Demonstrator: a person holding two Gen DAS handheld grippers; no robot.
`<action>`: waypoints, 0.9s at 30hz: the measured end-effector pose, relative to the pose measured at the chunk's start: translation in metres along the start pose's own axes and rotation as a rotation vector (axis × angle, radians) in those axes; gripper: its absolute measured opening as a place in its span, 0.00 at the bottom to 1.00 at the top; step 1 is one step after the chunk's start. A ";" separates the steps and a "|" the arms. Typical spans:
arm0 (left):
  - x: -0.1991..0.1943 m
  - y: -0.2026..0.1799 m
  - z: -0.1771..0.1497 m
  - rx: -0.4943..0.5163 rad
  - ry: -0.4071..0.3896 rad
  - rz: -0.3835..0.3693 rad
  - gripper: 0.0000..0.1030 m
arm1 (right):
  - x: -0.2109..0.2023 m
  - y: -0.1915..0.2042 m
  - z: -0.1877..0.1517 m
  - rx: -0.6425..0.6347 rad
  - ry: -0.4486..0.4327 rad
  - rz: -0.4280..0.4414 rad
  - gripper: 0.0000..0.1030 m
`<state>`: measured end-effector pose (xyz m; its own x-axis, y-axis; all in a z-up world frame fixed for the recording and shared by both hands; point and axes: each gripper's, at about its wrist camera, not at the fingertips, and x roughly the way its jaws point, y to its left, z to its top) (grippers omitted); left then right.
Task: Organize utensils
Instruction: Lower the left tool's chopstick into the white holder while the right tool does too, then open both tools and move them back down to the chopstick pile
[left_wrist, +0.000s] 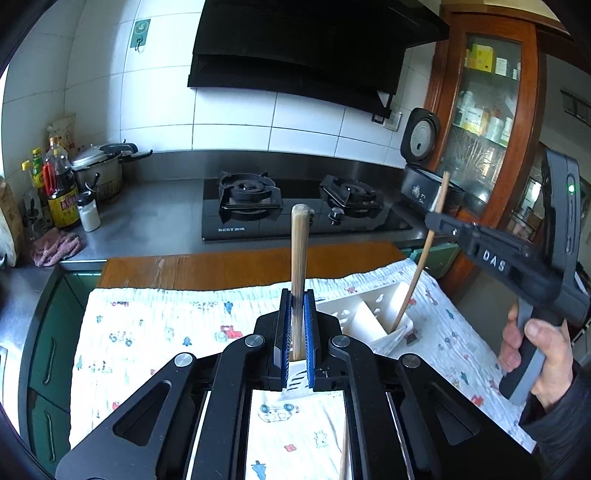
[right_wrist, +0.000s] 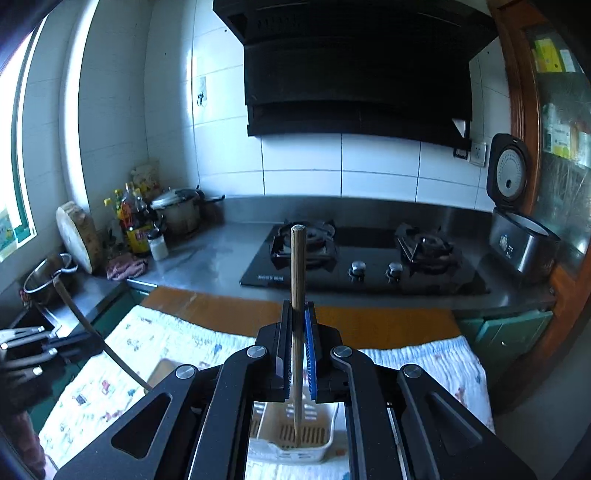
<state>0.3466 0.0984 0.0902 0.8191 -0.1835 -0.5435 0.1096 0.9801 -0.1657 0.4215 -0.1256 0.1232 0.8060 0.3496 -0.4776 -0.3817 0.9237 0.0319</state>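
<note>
Left wrist view: kitchen with gas stove (left_wrist: 306, 206) behind a tabletop (left_wrist: 236, 264) under a printed cloth (left_wrist: 155, 332).
Utensil holder: white caddy (left_wrist: 369, 314) on the cloth.
Left hand-held gripper (left_wrist: 297, 332): clamped on a wooden-handled utensil (left_wrist: 300, 254), upright, not yet stowed.
Right hand-held gripper (right_wrist: 297, 354): clamped on a chopstick (right_wrist: 296, 280), tip in the caddy.
Progress: apparently early; both pieces remain to be released.
</note>
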 end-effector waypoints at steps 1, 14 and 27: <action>-0.001 0.000 0.000 -0.007 -0.003 0.001 0.08 | 0.001 0.000 -0.002 -0.002 0.014 0.005 0.07; -0.065 -0.013 -0.012 -0.018 -0.062 0.023 0.37 | -0.084 0.002 -0.017 -0.054 -0.053 -0.025 0.36; -0.144 -0.034 -0.120 -0.045 -0.032 0.010 0.39 | -0.166 0.020 -0.175 -0.073 0.138 0.026 0.39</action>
<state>0.1576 0.0825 0.0756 0.8379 -0.1702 -0.5187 0.0765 0.9774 -0.1972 0.2010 -0.1922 0.0493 0.7272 0.3438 -0.5941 -0.4379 0.8989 -0.0158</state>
